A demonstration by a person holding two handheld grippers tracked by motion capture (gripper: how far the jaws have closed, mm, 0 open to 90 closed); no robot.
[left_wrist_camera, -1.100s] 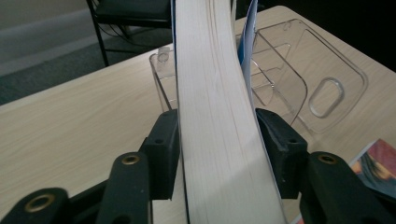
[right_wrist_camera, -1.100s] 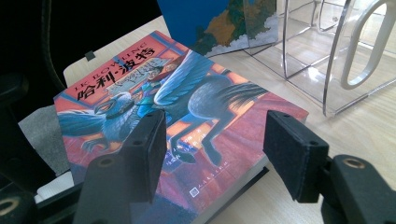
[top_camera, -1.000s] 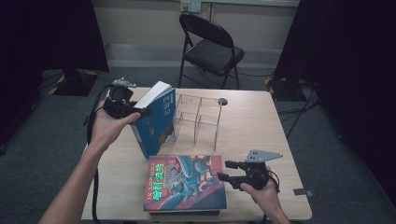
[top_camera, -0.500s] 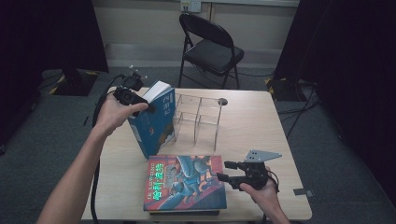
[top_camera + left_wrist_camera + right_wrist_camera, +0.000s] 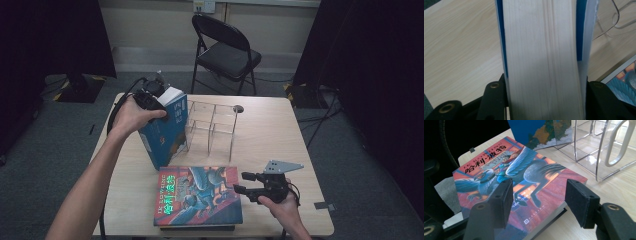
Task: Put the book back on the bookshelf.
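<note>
A thick blue book (image 5: 167, 131) stands on its lower edge, leaning a little, at the left of the clear acrylic rack (image 5: 212, 127). My left gripper (image 5: 159, 101) is shut on its top; the white page block (image 5: 544, 62) runs between the two black jaws. A second book with a red and blue illustrated cover (image 5: 200, 195) lies flat on another book at the table's front. My right gripper (image 5: 242, 182) hovers open at that book's right edge, its pads (image 5: 580, 203) set apart above the cover (image 5: 524, 182).
The wooden table (image 5: 280, 135) has bare room at the right and far right. A black folding chair (image 5: 225, 50) stands behind the table. The rack's clear dividers (image 5: 599, 150) rise just beyond the flat book.
My left gripper has carried the blue book's top to the right, closer to the rack, so the book stands more upright. The right gripper has barely moved.
</note>
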